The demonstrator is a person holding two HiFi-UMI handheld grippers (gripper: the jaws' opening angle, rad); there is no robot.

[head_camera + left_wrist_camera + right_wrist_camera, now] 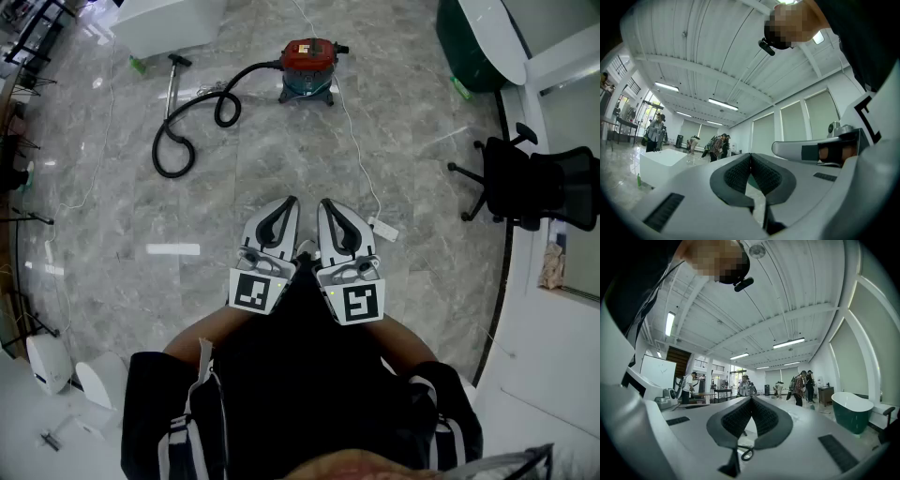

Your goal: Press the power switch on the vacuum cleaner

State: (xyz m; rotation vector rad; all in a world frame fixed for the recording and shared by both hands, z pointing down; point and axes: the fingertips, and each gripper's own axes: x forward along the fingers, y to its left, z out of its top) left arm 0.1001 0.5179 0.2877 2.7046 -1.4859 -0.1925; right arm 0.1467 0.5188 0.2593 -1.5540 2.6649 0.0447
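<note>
We stand well apart from the vacuum cleaner
Our left gripper and right gripper sit side by side, both clenched empty

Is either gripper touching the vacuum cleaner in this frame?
No: the head view shows the left gripper and right gripper near the person's body, with the vacuum cleaner far off across the floor.

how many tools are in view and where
2. The left tool and the right tool sit side by side just in front of the person, both shut and empty, well short of the vacuum cleaner. None looks hidden.
</note>
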